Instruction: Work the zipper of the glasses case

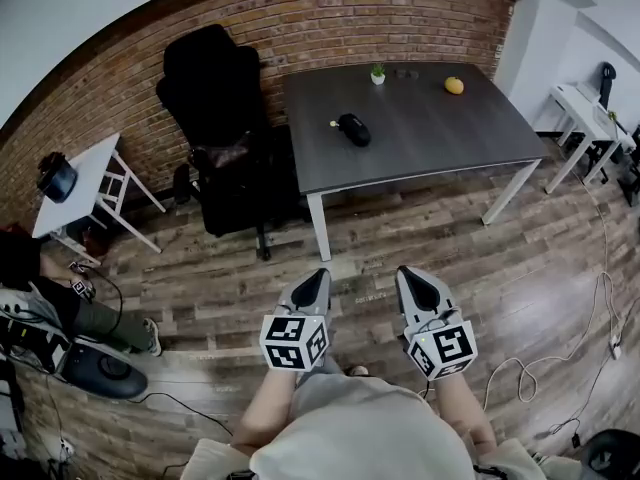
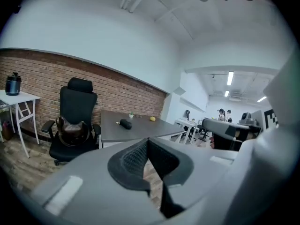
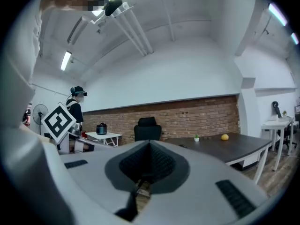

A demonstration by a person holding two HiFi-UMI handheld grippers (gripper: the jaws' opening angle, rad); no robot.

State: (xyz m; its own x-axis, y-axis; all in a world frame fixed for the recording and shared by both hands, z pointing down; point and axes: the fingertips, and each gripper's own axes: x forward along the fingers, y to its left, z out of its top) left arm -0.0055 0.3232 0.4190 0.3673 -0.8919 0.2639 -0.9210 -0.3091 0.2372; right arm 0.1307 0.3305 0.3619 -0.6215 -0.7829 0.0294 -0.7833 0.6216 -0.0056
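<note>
Glasses case: The dark glasses case (image 1: pixel 353 129) lay on the grey table (image 1: pixel 430 138), left of the table's middle in the head view and well apart from both grippers. Whether its zipper was open or closed could not be made out.

Table: A small potted plant (image 1: pixel 377 73) stood near the far edge, and an orange fruit (image 1: pixel 454 85) sat to its right, apart from the case.

Left gripper: The left gripper (image 1: pixel 317 275) was held out over the wooden floor (image 1: pixel 400 238), short of the table, tilted slightly downward. Its jaws were clenched together with nothing between them.

Right gripper: The right gripper (image 1: pixel 408 272) was held level beside the left one, also over the floor. Its jaws were pressed tight together and empty.

Chair: A black office chair (image 1: pixel 215 98) stood at the table's left end, against the brick wall (image 1: pixel 300 18), with a dark bag (image 1: pixel 228 153) on its seat.

Side table: A white side table (image 1: pixel 80 183) stood further left along the wall, with a dark pot (image 1: pixel 57 176) on top.

Floor: Loose cables (image 1: pixel 560 358) trailed across the boards at the right.
</note>
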